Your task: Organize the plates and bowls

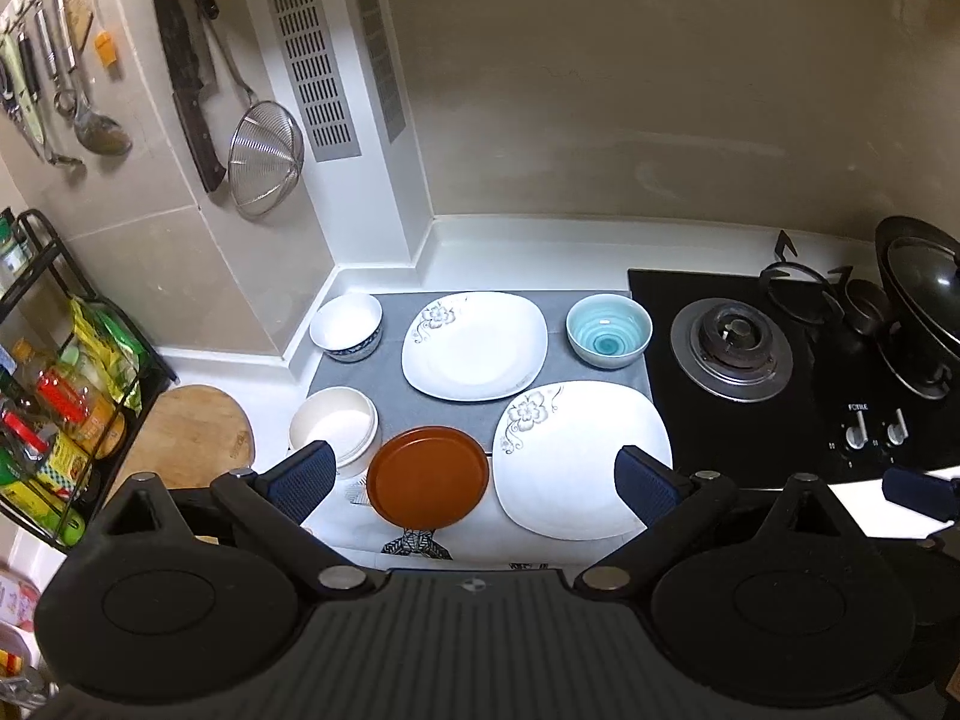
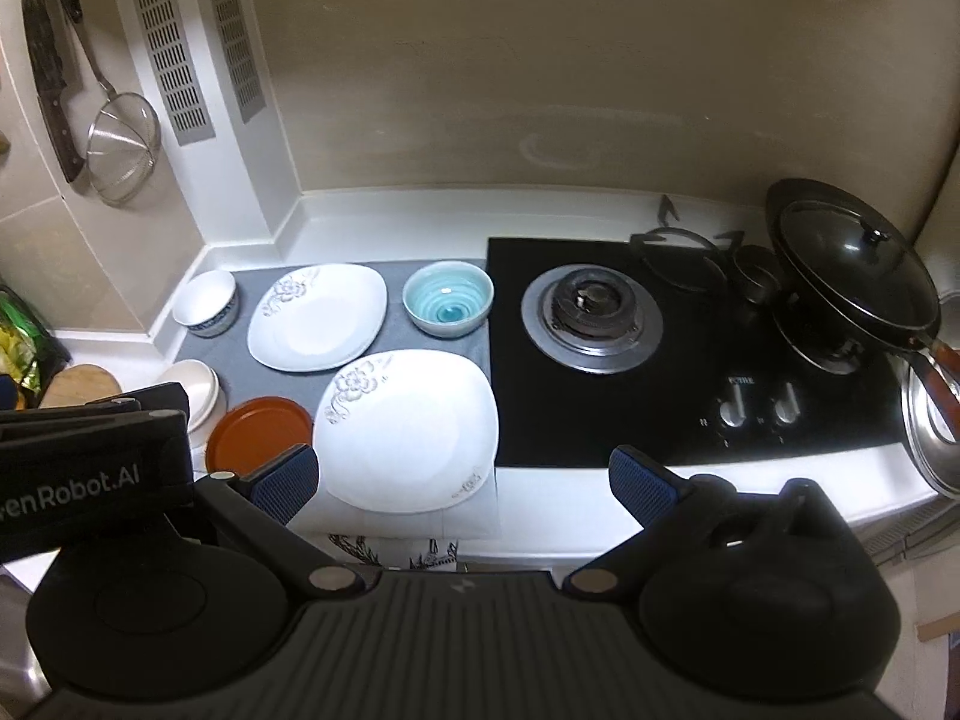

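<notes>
On a grey mat [image 1: 390,378] lie two white square plates with flower prints, one at the back [image 1: 474,345] [image 2: 318,317] and one nearer [image 1: 579,459] [image 2: 408,429]. A small brown plate [image 1: 427,477] [image 2: 258,435] sits at the front. Around them stand a blue-rimmed white bowl [image 1: 347,326] [image 2: 206,302], a cream bowl [image 1: 334,429] [image 2: 195,393] and a teal bowl [image 1: 609,330] [image 2: 447,298]. My left gripper [image 1: 474,480] hovers open above the brown plate, holding nothing. My right gripper [image 2: 462,480] hovers open over the nearer white plate's front edge, holding nothing.
A black gas hob [image 1: 780,372] [image 2: 660,348] lies to the right, with a lidded wok [image 2: 852,267] on its far burner. A wooden board [image 1: 186,438] and a rack of bottles [image 1: 54,408] stand left. Knives and a strainer [image 1: 264,159] hang on the wall.
</notes>
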Demonstrator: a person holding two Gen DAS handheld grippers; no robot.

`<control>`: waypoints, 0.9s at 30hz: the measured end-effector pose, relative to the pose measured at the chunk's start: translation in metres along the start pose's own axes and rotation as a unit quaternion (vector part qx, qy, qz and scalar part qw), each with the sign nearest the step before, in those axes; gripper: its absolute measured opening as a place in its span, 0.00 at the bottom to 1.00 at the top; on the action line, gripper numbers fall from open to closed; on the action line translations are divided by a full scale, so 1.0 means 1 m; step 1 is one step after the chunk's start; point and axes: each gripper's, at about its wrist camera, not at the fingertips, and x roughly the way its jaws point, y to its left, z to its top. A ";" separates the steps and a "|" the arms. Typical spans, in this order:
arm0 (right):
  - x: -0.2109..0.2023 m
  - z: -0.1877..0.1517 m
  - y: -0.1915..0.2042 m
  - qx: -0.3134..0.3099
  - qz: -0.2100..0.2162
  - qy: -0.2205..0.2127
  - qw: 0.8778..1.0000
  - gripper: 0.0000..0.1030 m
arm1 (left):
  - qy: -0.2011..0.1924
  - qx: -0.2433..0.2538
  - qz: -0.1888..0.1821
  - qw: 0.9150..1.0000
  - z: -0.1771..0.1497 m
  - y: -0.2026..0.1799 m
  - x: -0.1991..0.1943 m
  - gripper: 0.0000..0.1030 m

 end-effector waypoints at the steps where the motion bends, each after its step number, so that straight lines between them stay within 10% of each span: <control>1: 0.001 -0.002 0.000 0.005 0.002 0.003 1.000 1.00 | 0.000 -0.006 -0.008 1.000 -0.005 0.001 0.001 0.97; 27: 0.005 -0.028 0.007 0.021 0.021 0.002 1.000 1.00 | 0.012 0.019 0.004 1.000 -0.027 0.001 0.008 0.98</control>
